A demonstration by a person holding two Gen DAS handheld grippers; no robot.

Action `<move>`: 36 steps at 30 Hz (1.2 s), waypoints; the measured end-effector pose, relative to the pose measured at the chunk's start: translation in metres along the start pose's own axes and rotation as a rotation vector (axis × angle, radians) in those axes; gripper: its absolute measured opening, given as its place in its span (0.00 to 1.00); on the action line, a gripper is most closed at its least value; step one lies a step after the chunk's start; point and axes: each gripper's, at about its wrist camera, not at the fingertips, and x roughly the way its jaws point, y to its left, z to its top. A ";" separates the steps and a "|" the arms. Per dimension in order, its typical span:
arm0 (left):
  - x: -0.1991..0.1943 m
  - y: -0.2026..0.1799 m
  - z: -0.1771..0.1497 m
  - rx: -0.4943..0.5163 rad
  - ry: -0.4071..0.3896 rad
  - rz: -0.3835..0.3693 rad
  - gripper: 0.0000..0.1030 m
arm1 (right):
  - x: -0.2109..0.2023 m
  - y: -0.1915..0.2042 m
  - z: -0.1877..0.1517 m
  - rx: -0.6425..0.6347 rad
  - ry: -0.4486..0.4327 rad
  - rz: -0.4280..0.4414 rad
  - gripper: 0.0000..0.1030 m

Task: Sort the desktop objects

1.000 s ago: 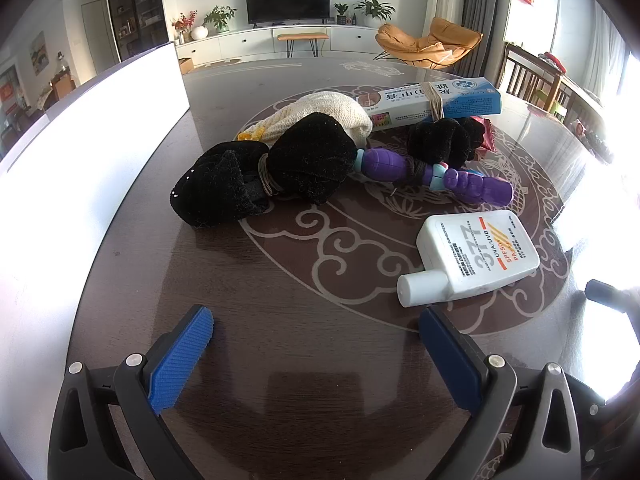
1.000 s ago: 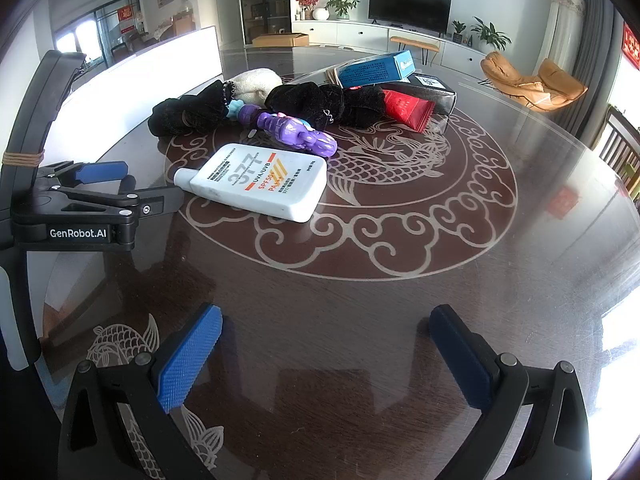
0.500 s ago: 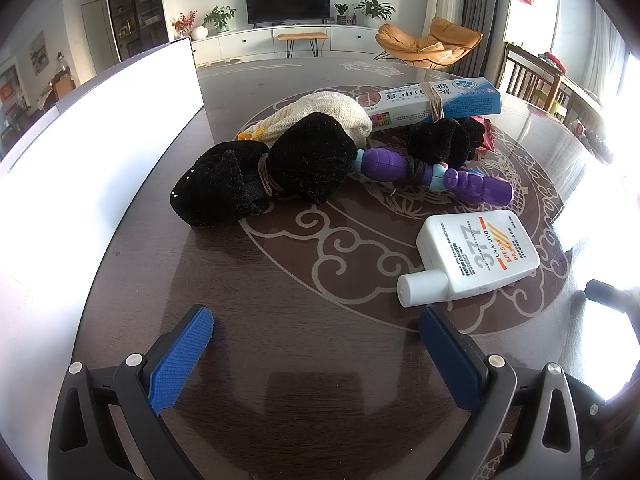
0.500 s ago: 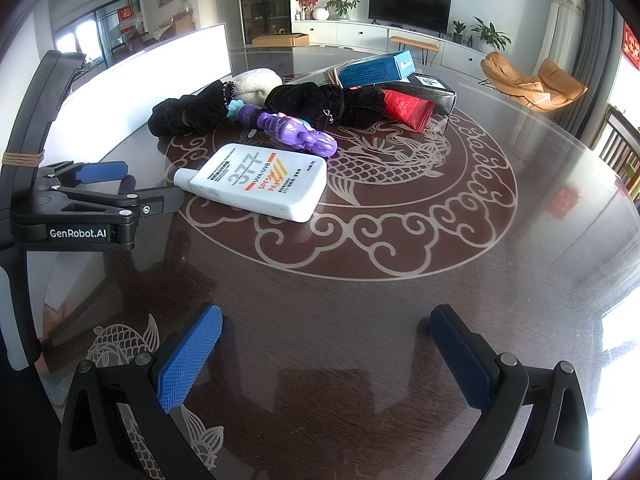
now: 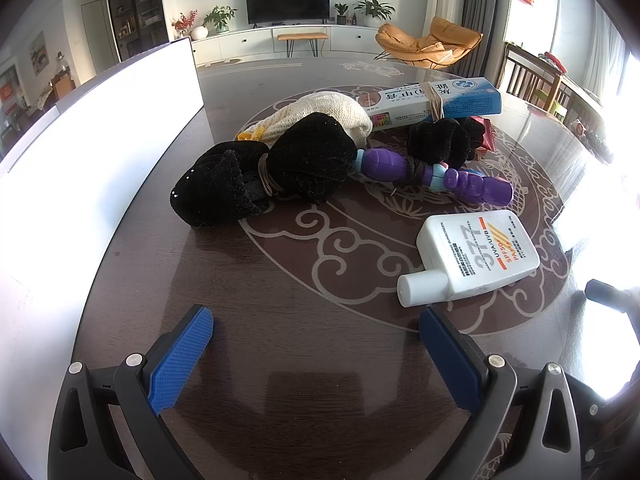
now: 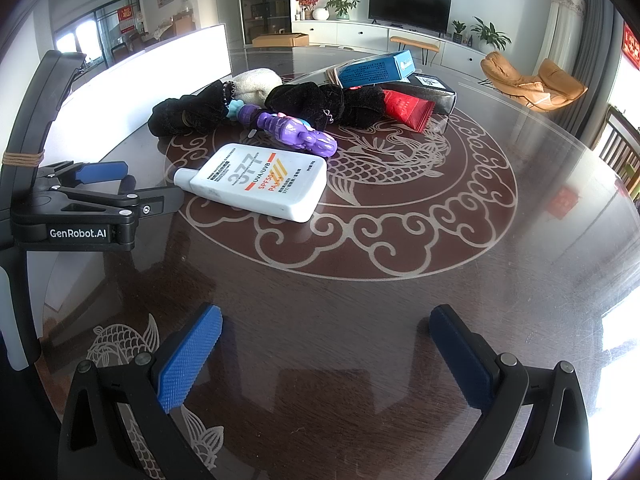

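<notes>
The white sunscreen bottle [image 5: 474, 258] lies flat on the table [image 5: 280, 340], nearest to us, with the purple toy [image 5: 432, 178] and black cloth bundles [image 5: 272, 172] just behind. Our left gripper [image 5: 316, 350] and right gripper [image 6: 326, 350] hover with fingers wide apart, holding nothing.

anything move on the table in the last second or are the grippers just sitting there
Nothing visibly changed. The left gripper and right gripper stay open and empty above the table, and the sunscreen bottle, purple toy and black cloth bundle lie where they were.
</notes>
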 end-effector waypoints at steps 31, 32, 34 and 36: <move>-0.005 0.011 -0.014 0.014 0.010 -0.012 1.00 | 0.000 0.000 0.000 0.000 0.000 0.000 1.00; -0.005 0.015 -0.017 0.011 0.009 -0.010 1.00 | 0.000 0.000 0.000 0.000 0.000 0.000 1.00; -0.012 0.026 -0.024 -0.006 0.008 -0.001 1.00 | 0.000 0.000 0.000 0.000 0.000 0.000 1.00; -0.012 0.030 -0.026 -0.013 0.005 -0.001 1.00 | 0.000 0.000 0.000 0.000 0.000 0.000 1.00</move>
